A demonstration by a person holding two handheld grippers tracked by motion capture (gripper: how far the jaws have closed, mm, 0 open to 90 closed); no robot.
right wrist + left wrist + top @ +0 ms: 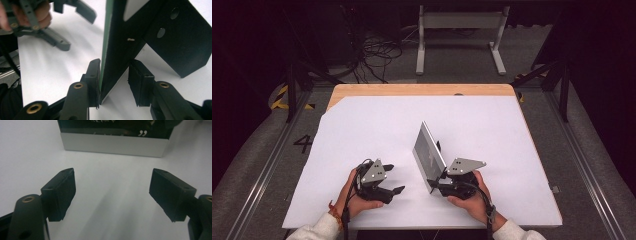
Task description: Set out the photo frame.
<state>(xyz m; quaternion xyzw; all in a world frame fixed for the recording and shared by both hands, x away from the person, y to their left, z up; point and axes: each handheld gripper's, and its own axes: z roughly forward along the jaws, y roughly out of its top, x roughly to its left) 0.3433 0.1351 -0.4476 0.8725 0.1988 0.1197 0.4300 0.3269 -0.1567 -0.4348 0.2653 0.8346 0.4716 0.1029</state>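
Observation:
A silver-bordered picture frame (428,152) stands on edge on the white sheet (362,130), leaning back a little. My right gripper (437,179) is shut on its near lower corner. In the right gripper view, one pad lies flat on the frame's front and the other meets the black back board (120,50) beside the easel stand (180,37). My left gripper (395,178) lies to the frame's left, apart from it, open and holding nothing. In the left gripper view its jaws (112,192) stand wide, pointing at the frame's lower border (112,145). The left gripper (77,30) is also in the right gripper view.
The white sheet covers most of a wooden table (412,90), with bare sheet on all sides of the frame. Beyond the far edge are loose cables (377,55) and a white stand (459,30) on the floor.

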